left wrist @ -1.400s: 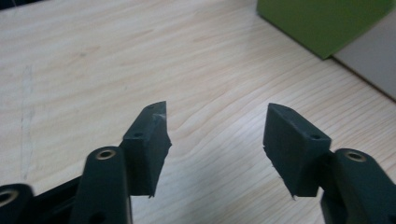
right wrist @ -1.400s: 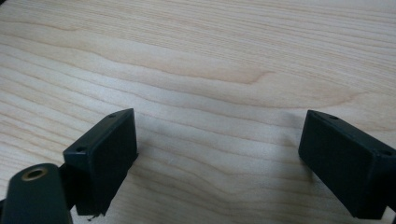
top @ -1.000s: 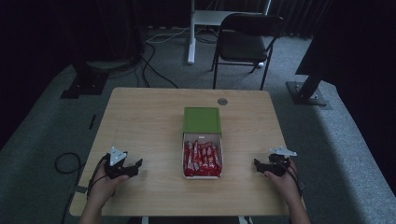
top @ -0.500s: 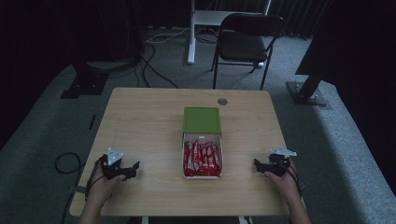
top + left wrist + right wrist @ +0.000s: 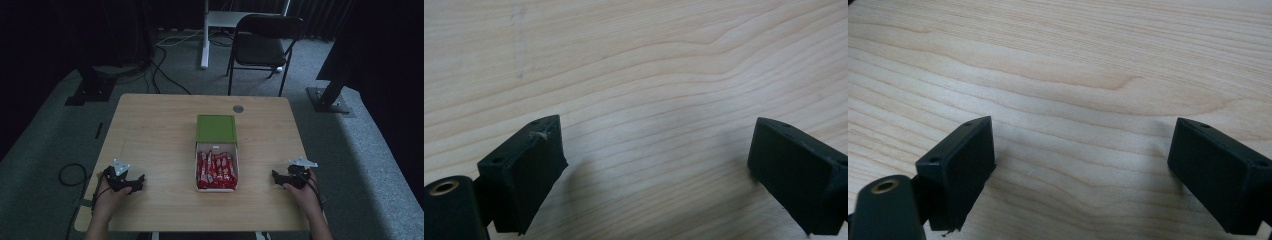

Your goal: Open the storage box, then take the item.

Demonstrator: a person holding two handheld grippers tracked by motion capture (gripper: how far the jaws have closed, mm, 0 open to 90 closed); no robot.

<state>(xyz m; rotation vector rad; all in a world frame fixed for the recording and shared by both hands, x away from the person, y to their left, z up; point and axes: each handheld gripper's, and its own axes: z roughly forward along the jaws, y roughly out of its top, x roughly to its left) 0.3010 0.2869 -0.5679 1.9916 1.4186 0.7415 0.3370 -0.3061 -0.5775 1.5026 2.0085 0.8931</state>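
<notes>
Red wrapped snack bars (image 5: pixel 216 170) fill a white box (image 5: pixel 216 189) at the middle of the wooden table (image 5: pixel 160 130); its green lid (image 5: pixel 216 128) lies touching the box's far end, probably slid off so the bars can be reached from above. I count one box and one lid; the bars are packed too tightly to count, though several lie side by side. Left of the box, well apart from it, the left gripper (image 5: pixel 135 182) rests on the tabletop; its jaws have just been opening and now stand spread, with nothing between them but bare wood. Right of the box, about as far away, the right gripper (image 5: pixel 278 178) also sits low on the table with jaws spread and empty. Both seem parked either side of the box, ready to reach in. Beyond the table stands one black chair (image 5: pixel 265 47).
</notes>
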